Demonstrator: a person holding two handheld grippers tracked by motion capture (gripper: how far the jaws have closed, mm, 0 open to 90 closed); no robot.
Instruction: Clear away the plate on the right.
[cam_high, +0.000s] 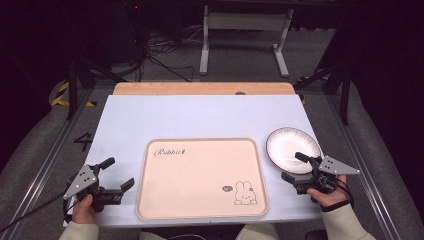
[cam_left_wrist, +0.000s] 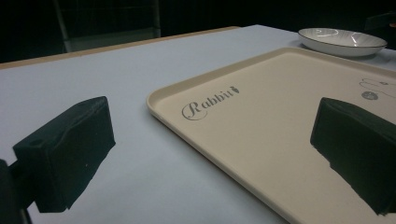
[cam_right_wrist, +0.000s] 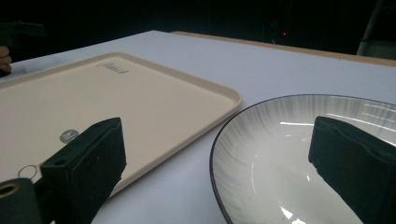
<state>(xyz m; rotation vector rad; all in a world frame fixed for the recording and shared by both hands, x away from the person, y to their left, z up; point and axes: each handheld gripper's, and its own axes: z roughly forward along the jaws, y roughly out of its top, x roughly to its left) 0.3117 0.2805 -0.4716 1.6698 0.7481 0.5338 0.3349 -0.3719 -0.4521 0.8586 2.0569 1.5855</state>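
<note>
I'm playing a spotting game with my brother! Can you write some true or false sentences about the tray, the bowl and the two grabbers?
1. The tray has a rabbit drawing. True.
2. The bowl sits on the tray. False: it rests on the table, beside the tray.
3. The right gripper has its jaws open at the bowl's rim. True.
4. The left gripper holds the tray. False: its jaws are open, beside the tray.

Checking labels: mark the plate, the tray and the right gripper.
plate (cam_high: 286, 145), high view, bare inner surface.
tray (cam_high: 200, 172), high view, bare middle.
right gripper (cam_high: 294, 166), high view, midway between its open fingertips.
</note>
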